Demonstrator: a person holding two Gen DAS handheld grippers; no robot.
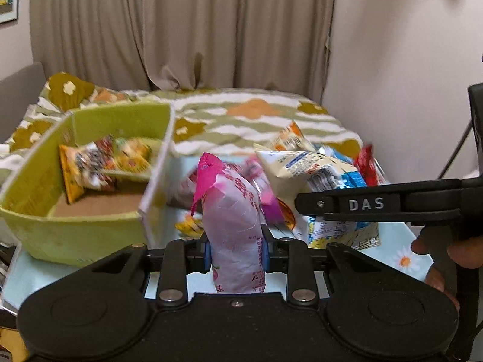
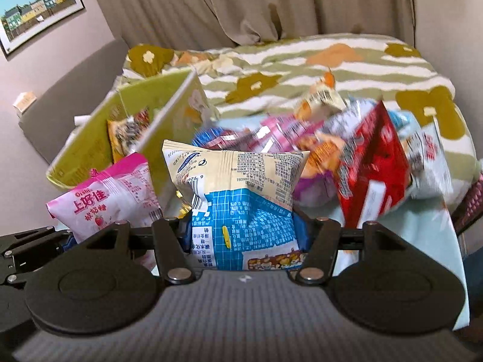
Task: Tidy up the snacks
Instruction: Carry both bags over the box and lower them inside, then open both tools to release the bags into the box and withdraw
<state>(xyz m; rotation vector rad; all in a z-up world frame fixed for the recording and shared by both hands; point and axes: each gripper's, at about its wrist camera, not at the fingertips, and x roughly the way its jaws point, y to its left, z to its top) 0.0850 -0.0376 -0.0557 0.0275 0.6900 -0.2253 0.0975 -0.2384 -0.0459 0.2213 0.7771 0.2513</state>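
My left gripper (image 1: 235,252) is shut on a pink and white snack bag (image 1: 234,223), held upright just right of the green box (image 1: 75,235). The same pink bag shows in the right wrist view (image 2: 111,199), with the left gripper below it. My right gripper (image 2: 244,238) is shut on a cream and blue snack bag (image 2: 241,199). That bag (image 1: 317,175) and the right gripper's black arm (image 1: 377,203) show in the left wrist view. The green box holds yellow and orange snack packs (image 1: 102,163). A pile of loose snack bags (image 2: 347,157) lies on the light blue table.
The light blue tabletop (image 1: 392,250) has a daisy print. A bed with a green, white and orange floral cover (image 1: 256,114) stands behind it, with beige curtains (image 1: 181,30) beyond. A red bag (image 2: 374,175) leans at the right of the pile. A framed picture (image 2: 39,9) hangs on the left wall.
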